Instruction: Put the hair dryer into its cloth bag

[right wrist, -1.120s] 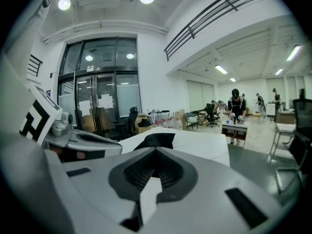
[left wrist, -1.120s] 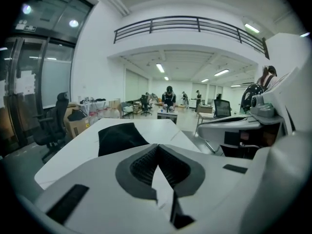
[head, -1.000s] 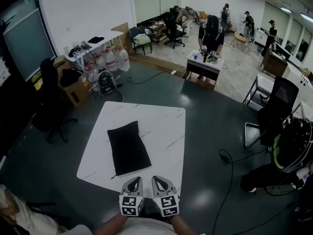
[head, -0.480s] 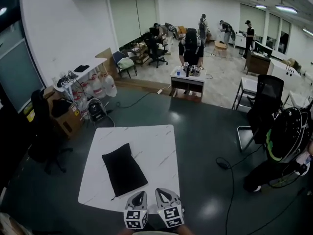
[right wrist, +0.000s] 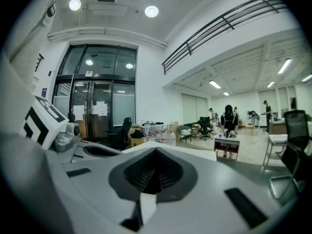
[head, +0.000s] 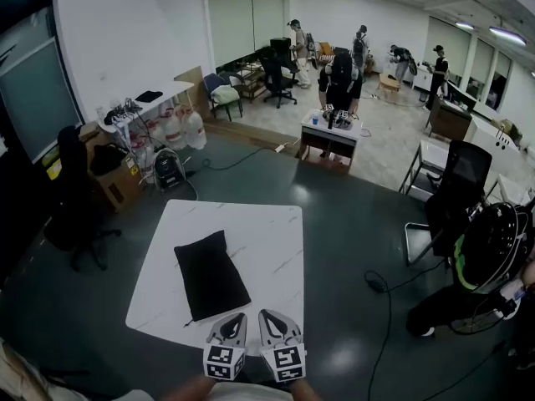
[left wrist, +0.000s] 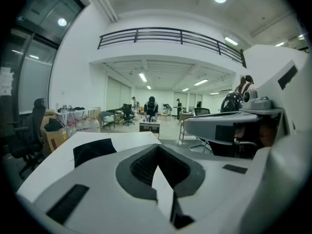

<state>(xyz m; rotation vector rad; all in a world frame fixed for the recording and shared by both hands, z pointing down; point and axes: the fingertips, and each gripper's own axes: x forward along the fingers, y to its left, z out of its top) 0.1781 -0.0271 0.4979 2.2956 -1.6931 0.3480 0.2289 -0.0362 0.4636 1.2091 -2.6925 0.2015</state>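
Note:
A black cloth bag (head: 211, 274) lies flat and puffy on the white table (head: 267, 232), left of its middle. No hair dryer shows in any view. My left gripper (head: 236, 317) and right gripper (head: 267, 315) hover side by side over the table's near edge, just this side of the bag, both shut with nothing between the jaws. In the left gripper view the shut left gripper (left wrist: 157, 148) points over the table, with the bag (left wrist: 92, 150) ahead to the left. The right gripper view shows the shut right gripper (right wrist: 156, 152) and the table's far corner (right wrist: 197, 153).
Dark floor surrounds the table. A black office chair (head: 73, 199) stands at the left, another chair (head: 456, 192) at the right, and a cable (head: 380, 307) runs over the floor on the right. Farther off are a small table (head: 330, 129), several people, boxes and water jugs.
The head camera has swung a little, shifting the whole scene in view. Both grippers stay shut and side by side at the near table edge. The bag has not moved.

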